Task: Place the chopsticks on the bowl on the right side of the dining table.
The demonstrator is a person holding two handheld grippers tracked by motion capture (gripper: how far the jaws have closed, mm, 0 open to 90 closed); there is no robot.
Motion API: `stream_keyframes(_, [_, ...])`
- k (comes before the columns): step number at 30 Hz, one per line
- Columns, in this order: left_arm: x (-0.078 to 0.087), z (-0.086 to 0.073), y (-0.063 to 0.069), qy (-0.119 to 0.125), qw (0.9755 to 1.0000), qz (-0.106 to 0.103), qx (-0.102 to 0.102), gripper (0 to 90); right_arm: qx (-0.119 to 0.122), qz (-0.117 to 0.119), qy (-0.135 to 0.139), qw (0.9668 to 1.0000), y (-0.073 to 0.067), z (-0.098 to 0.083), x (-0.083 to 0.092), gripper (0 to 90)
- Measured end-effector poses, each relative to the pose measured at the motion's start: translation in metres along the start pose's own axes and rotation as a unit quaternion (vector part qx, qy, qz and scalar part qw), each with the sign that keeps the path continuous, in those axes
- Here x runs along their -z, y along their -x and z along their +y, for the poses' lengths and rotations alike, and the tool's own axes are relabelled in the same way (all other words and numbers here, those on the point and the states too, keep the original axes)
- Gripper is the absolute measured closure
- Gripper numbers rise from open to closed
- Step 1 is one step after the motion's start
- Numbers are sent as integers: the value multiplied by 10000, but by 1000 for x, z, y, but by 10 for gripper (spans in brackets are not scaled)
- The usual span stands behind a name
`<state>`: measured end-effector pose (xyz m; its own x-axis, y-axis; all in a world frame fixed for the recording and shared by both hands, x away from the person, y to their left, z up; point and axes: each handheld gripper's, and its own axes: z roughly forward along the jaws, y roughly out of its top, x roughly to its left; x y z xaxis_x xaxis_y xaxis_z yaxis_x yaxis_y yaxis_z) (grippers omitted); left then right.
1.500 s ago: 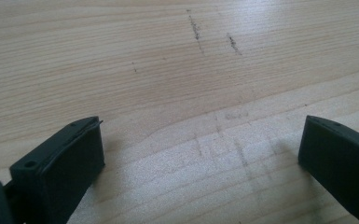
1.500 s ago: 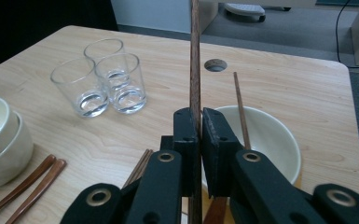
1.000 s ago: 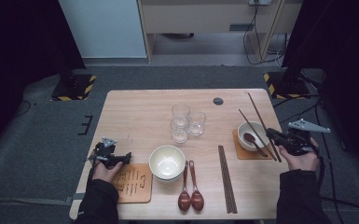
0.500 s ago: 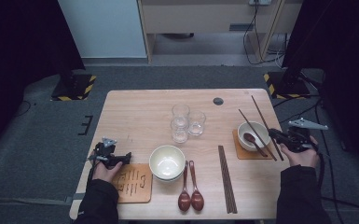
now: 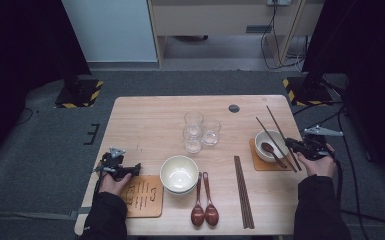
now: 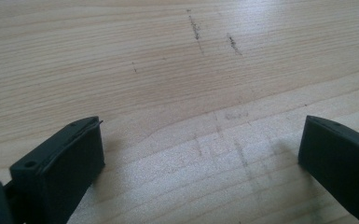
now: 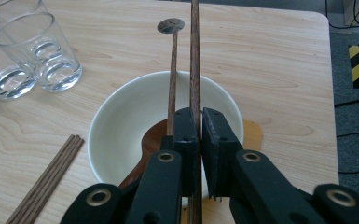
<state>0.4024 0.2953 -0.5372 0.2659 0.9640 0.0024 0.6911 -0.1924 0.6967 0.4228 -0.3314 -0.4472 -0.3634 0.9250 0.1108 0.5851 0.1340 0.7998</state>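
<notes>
My right gripper [image 7: 200, 114] is shut on a dark wooden chopstick [image 7: 195, 56] that points away over a small white bowl [image 7: 116, 126]. A second chopstick [image 7: 172, 79] runs just left of the jaws; whether it is clamped I cannot tell. A brown spoon [image 7: 151, 137] lies in that bowl, which sits on an orange coaster [image 7: 254, 133]. From above, the right gripper [image 5: 294, 145] is at the table's right edge, with both chopsticks [image 5: 280, 134] crossing the bowl [image 5: 266, 140]. At the near left, my left gripper [image 5: 130, 169] rests open, and the left gripper [image 6: 200, 158] has bare wood between its jaws.
Three glasses [image 5: 200, 131] stand mid-table. Near the front sit a cream bowl [image 5: 179, 172], two wooden spoons [image 5: 203, 200], a pair of chopsticks [image 5: 243, 192] and a patterned coaster [image 5: 142, 195]. A dark round cap [image 5: 234, 108] marks the far side of the table [image 5: 145, 120].
The right gripper has sunk a little with the chopsticks, nearer the white bowl. The left gripper has stayed where it was.
</notes>
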Motion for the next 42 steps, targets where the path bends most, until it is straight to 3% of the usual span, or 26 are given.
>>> stream_keyframes(9, [0,0,0,1,10000,0,2,0,61,29,-211,9998,4,-6,-14,849])
stream_keyframes(20, [0,0,0,1,10000,1,2,0,72,92,-336,9994,5,-10,-18,849])
stream_keyframes(32, [0,0,0,-1,10000,1,0,0,187,135,-327,9992,0,-9,-21,848])
stream_keyframes(42, [0,0,0,1,10000,1,1,0,136,128,-330,9993,-1,-9,-20,824])
